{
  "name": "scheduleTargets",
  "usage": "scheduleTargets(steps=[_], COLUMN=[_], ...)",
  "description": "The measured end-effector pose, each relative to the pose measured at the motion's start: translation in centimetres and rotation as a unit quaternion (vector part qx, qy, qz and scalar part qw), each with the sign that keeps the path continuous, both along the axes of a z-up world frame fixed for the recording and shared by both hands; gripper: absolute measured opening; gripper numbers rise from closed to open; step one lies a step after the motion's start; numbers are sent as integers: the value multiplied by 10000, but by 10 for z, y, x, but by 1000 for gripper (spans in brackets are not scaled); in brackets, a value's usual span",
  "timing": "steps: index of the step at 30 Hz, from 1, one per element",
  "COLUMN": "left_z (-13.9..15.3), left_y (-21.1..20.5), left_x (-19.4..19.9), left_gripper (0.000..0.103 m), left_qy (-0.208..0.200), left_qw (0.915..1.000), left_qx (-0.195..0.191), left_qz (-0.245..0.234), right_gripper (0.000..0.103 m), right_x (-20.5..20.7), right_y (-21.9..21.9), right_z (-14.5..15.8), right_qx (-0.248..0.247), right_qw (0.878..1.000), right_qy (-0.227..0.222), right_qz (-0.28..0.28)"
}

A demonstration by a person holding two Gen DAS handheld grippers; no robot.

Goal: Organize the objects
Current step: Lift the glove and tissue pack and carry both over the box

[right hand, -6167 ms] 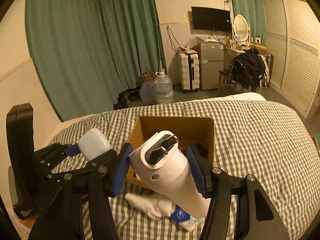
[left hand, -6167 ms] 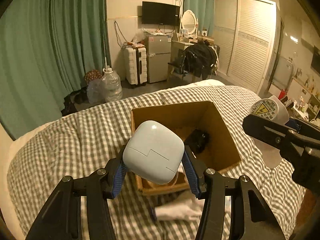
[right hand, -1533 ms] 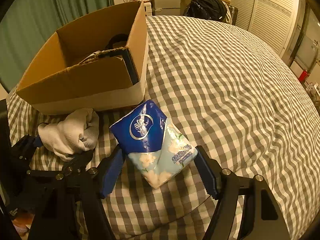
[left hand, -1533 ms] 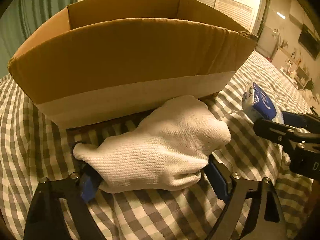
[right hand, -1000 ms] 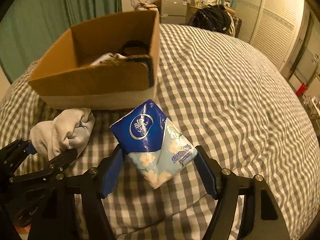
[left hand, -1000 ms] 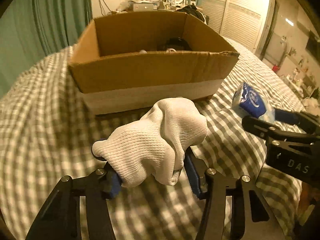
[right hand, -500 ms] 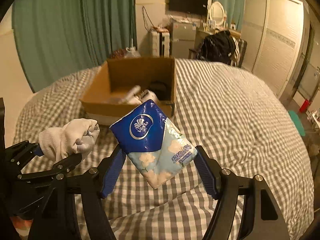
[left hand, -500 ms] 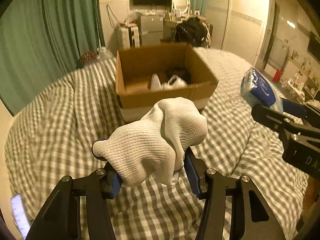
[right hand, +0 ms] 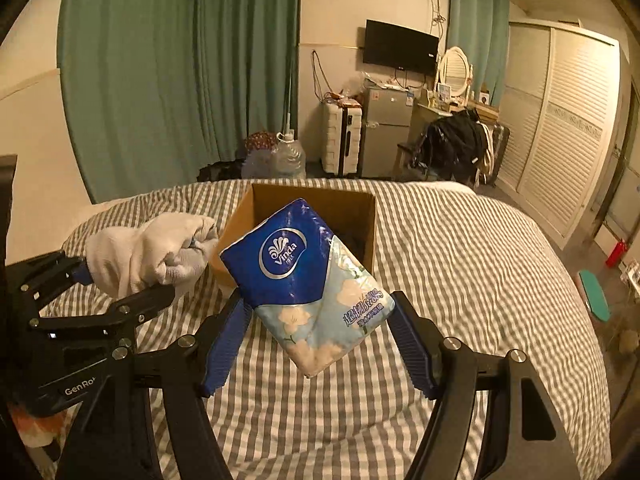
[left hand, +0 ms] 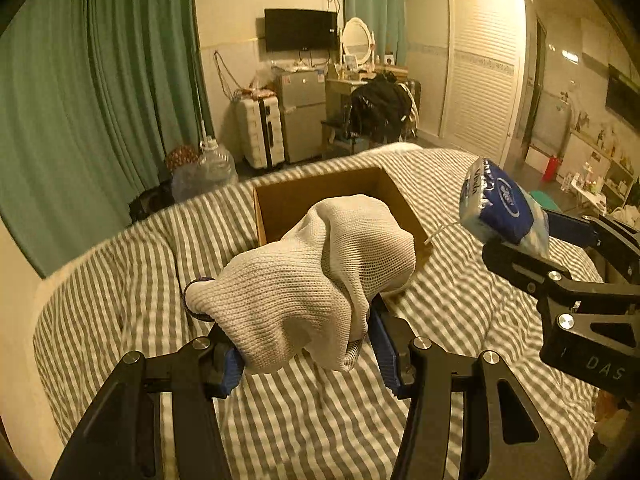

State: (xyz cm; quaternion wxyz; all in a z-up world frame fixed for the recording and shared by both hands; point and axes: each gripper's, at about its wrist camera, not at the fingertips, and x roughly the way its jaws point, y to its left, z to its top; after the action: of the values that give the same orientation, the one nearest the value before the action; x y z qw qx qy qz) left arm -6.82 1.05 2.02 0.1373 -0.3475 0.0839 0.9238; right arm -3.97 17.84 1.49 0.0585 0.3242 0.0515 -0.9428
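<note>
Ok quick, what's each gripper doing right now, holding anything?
Left gripper: shut on the white knitted glove.
Right gripper: shut on the blue floral tissue pack.

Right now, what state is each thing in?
Glove: crumpled, held up in left tongs.
Tissue pack: sealed, tilted, held up in right tongs.
Box: open, on the bed.

Both wrist views look down from above the bed (left hand: 120,280), sharing the cardboard box (right hand: 308,196).
</note>
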Motion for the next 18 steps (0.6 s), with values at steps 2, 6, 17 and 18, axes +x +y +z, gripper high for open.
scheduleTargets(steps=[2, 6, 17, 18], left_z=[3, 7, -19, -24], left_y=[2, 3, 10, 11], left_x=[-14, -45, -143, -151], left_gripper=[55, 55, 55, 55], left_qy=[62, 79, -108, -148], left_qw=[10000, 9999, 9997, 9996], left_qx=[-56, -65, -8, -14], left_qz=[8, 59, 224, 234], right_gripper=[69, 69, 69, 69], right_x=[-11, -36, -139, -149], right_y=[0, -3, -4, -4], right_z=[6, 10, -4, -7], right_qx=[-20, -46, -193, -189], right_qw=[10000, 10000, 9997, 9997], right_qy=[22, 44, -126, -164], right_qz=[28, 65, 70, 68])
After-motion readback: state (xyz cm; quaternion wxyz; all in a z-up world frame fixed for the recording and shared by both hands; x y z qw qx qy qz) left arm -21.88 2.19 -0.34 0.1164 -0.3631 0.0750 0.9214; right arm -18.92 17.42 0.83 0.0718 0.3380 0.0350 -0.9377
